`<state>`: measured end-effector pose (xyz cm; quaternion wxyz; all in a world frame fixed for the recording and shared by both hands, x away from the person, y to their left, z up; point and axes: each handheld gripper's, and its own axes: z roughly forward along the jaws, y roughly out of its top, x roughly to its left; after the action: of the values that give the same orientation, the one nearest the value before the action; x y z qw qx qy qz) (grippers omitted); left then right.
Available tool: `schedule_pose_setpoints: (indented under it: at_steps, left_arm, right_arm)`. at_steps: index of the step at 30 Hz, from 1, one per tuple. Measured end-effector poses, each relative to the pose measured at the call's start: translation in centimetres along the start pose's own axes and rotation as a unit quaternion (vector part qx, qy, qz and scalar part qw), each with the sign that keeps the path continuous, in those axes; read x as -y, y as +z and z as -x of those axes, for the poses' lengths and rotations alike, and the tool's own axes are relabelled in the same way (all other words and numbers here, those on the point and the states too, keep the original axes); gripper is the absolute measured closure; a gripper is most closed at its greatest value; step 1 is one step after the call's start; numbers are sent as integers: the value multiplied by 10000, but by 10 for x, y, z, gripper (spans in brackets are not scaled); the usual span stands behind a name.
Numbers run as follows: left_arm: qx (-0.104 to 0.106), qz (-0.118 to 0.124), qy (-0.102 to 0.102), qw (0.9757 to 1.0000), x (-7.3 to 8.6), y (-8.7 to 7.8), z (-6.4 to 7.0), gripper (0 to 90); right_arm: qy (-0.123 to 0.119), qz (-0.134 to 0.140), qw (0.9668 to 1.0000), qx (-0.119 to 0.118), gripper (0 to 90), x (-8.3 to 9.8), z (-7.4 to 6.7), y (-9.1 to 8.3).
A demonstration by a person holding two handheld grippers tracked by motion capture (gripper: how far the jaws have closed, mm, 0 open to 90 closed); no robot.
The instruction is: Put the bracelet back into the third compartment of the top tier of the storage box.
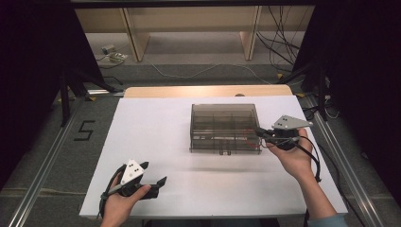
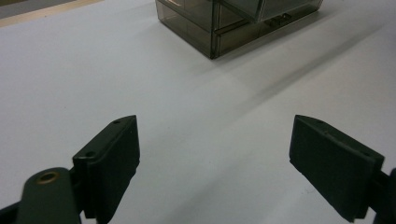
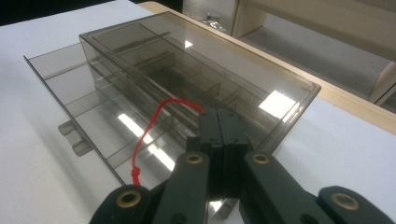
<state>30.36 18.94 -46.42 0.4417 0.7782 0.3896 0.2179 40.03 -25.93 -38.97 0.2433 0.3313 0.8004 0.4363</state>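
Right claw (image 3: 219, 122) clenched on a red cord (image 3: 149, 126) over the smoky organizer box (image 1: 225, 126), left claw (image 2: 215, 158) released

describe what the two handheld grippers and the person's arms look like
Both grippers, left gripper and right gripper, are black with two flat jaws, brass-coloured pivot pins, a grey three-cornered plate with dark dots on top and a black trailing cable. The right arm wears a light blue sleeve.

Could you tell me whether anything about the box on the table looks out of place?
Yes: the lower drawer of the smoky plastic box is pulled partway out, and a red string loops over it from the right gripper, whose jaws are shut on it.
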Motion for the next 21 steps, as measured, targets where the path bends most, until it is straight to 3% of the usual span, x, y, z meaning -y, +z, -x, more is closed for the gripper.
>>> schedule_pose_setpoints:
  at_steps: [21]
  left_arm:
    - [-3,9,4,10000,0,0,0,160]
  right_arm:
    - [-84,-27,10000,-46,899,0,-5,7]
